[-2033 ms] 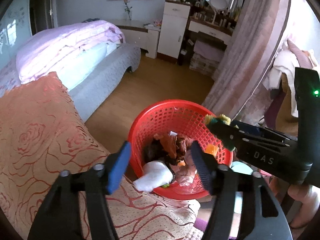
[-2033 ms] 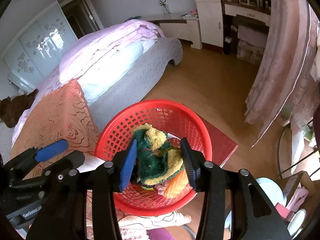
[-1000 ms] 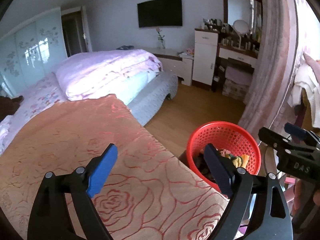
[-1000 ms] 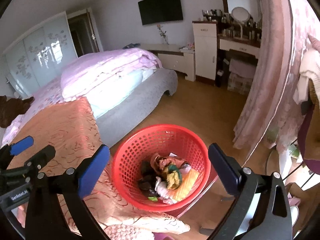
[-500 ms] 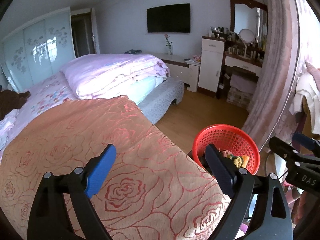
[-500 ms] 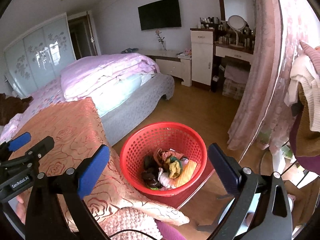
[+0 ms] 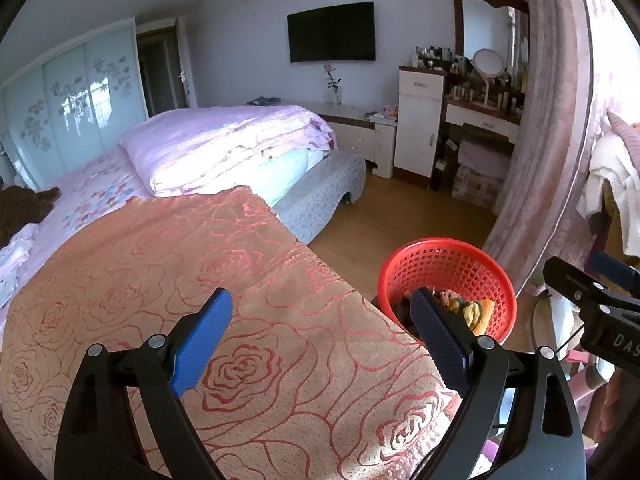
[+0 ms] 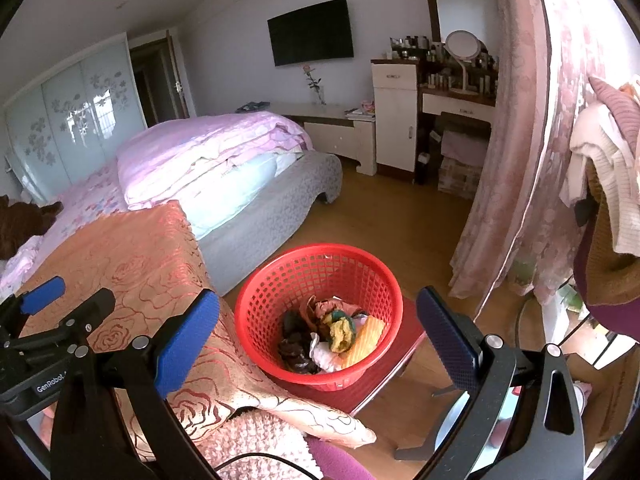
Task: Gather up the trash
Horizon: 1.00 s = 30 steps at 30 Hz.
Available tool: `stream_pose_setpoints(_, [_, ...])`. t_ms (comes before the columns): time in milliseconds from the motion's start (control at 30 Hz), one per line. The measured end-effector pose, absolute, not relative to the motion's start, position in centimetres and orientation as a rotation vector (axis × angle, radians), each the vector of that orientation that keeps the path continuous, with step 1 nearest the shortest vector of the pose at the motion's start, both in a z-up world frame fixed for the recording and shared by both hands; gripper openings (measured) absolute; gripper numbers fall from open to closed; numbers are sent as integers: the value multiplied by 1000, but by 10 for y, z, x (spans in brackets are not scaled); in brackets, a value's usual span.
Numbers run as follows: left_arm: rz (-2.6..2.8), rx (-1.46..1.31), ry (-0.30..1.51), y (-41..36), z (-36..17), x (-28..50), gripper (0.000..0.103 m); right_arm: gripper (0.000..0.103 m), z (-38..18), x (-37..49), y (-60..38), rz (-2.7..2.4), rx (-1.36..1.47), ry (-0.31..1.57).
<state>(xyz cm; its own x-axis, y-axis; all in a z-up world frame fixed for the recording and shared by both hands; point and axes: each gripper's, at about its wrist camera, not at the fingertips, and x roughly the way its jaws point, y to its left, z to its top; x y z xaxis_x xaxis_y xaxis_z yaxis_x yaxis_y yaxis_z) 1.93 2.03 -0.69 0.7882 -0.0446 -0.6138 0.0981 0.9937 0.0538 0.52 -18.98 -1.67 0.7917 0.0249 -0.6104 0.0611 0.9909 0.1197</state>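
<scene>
A red mesh basket [image 8: 320, 260] stands on a low red stool beside the bed and holds several pieces of trash, among them a green and yellow sponge [image 8: 340, 328] and an orange piece [image 8: 366, 340]. The same basket [image 7: 444, 264] shows at the right in the left wrist view. My right gripper [image 8: 316, 336] hangs open above the basket with nothing between its fingers. My left gripper [image 7: 320, 340] is open over the orange rose-patterned cover [image 7: 160, 260], holding nothing.
A bed with folded pink quilts [image 7: 224, 144] fills the left. A pink curtain [image 8: 520, 140] hangs at the right, with clothes [image 8: 608, 160] on a rack beside it. A white cabinet and dressing table [image 7: 452, 128] stand at the back. Wooden floor [image 8: 392, 216] lies between.
The right gripper let the green and yellow sponge drop into the basket and opened wide. Both grippers then rose and drew back from the basket.
</scene>
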Motion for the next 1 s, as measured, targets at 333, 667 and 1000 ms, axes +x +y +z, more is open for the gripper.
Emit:
stream_pose_setpoints(333, [-73,88,669,17,-10,20,87,96,-19,6,-190,-12,137,662])
stream_pose_setpoints(667, [-71,94,675,15,-13,20,87,96,-20,7,-189,-8,140,666])
stream_pose_setpoints(1000, [-71,93,675,15,-12,20,88,96,-21,7,-189,-8,141,670])
